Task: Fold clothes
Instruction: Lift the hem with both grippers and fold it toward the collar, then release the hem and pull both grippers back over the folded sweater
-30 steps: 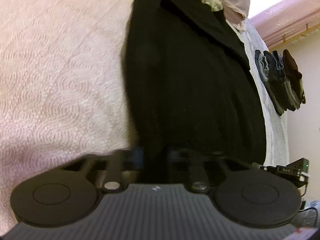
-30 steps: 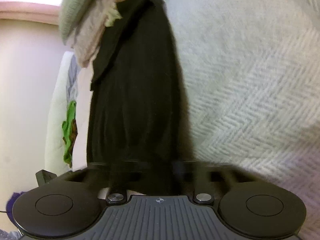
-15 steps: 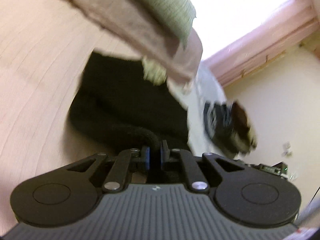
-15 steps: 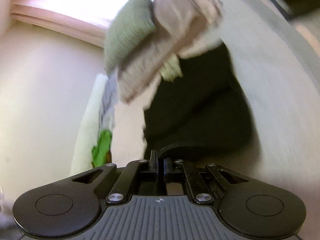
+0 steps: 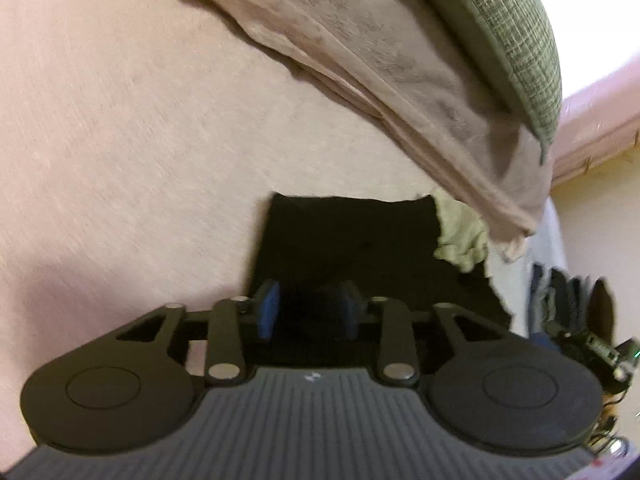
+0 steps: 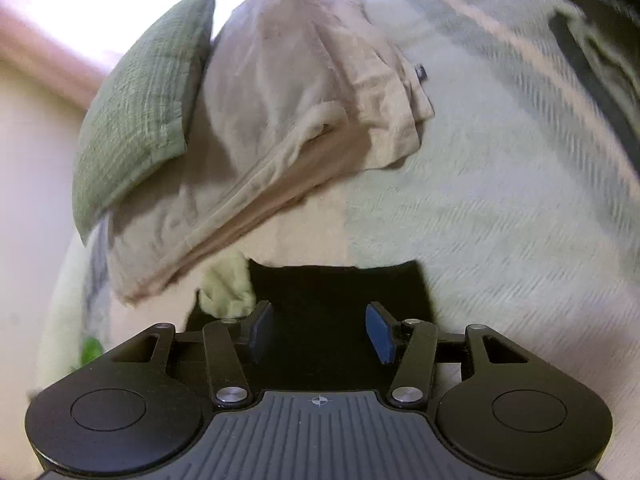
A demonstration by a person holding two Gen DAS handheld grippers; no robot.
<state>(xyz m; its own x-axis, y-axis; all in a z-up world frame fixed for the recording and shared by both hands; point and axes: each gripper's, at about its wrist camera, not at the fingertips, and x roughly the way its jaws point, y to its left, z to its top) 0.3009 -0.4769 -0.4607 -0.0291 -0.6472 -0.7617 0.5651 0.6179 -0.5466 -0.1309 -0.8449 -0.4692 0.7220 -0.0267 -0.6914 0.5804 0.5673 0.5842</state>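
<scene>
A black garment (image 5: 352,240) lies folded into a short rectangle on the pink bedspread (image 5: 140,160). My left gripper (image 5: 310,312) hovers at the garment's near edge, blue pads apart; dark fabric lies between them, not pinched. In the right wrist view the same black garment (image 6: 336,300) sits just ahead of my right gripper (image 6: 318,332), which stands open with a wide gap over the cloth. The garment's near part is hidden under both gripper bodies.
A beige folded cloth (image 5: 380,72) and a green pillow (image 5: 500,28) lie just beyond the garment. A small pale green cloth (image 5: 460,236) touches its far corner. A row of dark folded clothes (image 5: 568,300) sits at the right. A grey-white blanket (image 6: 500,200) covers the right side.
Both grippers carried the garment's near end forward, doubling the long black garment over itself. Shut on the fabric half a second ago, they now stand open.
</scene>
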